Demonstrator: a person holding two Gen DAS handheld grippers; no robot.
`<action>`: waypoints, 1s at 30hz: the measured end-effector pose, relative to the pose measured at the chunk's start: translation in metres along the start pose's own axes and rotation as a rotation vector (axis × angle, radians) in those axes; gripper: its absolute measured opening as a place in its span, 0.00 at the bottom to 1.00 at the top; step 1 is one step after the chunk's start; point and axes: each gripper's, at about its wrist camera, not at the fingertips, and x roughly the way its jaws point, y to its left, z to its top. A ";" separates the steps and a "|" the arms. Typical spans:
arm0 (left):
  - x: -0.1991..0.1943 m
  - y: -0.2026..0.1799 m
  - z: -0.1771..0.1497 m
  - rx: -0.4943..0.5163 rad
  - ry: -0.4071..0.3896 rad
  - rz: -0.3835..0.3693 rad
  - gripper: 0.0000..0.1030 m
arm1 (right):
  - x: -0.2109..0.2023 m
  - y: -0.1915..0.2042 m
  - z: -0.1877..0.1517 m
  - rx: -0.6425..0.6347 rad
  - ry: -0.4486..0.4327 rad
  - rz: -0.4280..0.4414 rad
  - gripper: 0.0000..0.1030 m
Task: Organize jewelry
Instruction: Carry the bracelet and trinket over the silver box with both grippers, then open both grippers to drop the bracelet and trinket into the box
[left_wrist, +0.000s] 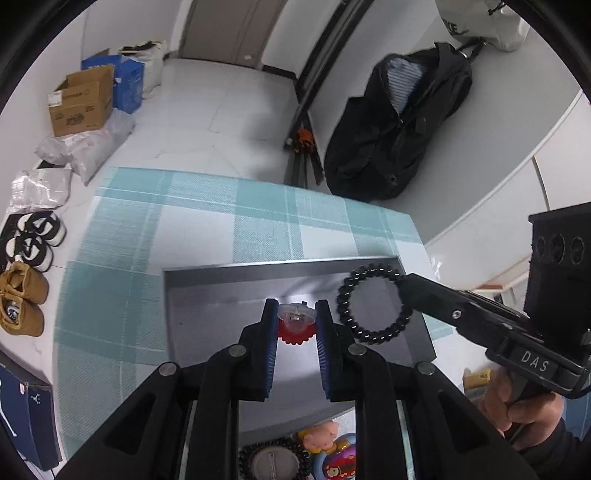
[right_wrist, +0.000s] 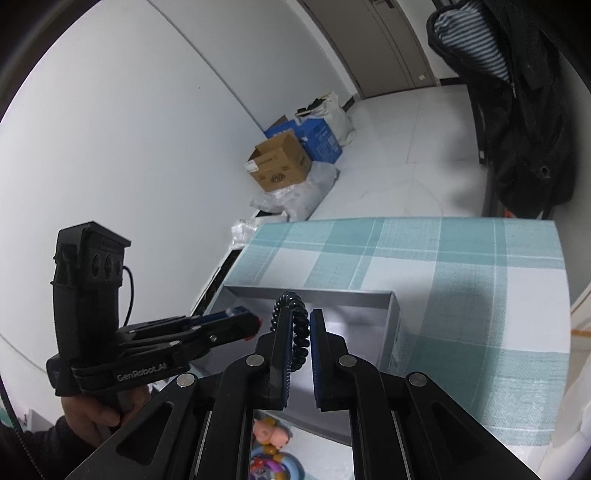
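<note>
My left gripper (left_wrist: 296, 312) is shut on a red and clear hair clip (left_wrist: 295, 325) and holds it over the grey open box (left_wrist: 221, 275). My right gripper (right_wrist: 298, 319) is shut on a black spiral hair tie (right_wrist: 300, 332) above the same box (right_wrist: 391, 314). In the left wrist view the hair tie (left_wrist: 373, 306) hangs as a ring from the right gripper (left_wrist: 404, 284) over the box's right side. In the right wrist view the left gripper (right_wrist: 255, 321) shows at the left, over the box's left side.
The box sits on a teal plaid tablecloth (left_wrist: 258, 214) near the table's front edge. Below the grippers lie a black hair tie on a card (left_wrist: 275, 461) and colourful toys (left_wrist: 332, 446). A black coat (left_wrist: 399, 122), cardboard boxes (left_wrist: 81, 99) and shoes (left_wrist: 26, 266) are on the floor side.
</note>
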 end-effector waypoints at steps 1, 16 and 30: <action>0.000 0.000 -0.001 0.002 0.005 -0.004 0.14 | 0.002 -0.001 -0.001 0.002 0.008 0.002 0.08; 0.005 0.006 0.004 -0.036 0.014 -0.071 0.15 | 0.010 0.011 -0.007 -0.052 0.043 -0.023 0.11; -0.031 -0.007 -0.008 0.010 -0.100 -0.078 0.45 | -0.027 0.026 -0.012 -0.108 -0.065 -0.038 0.52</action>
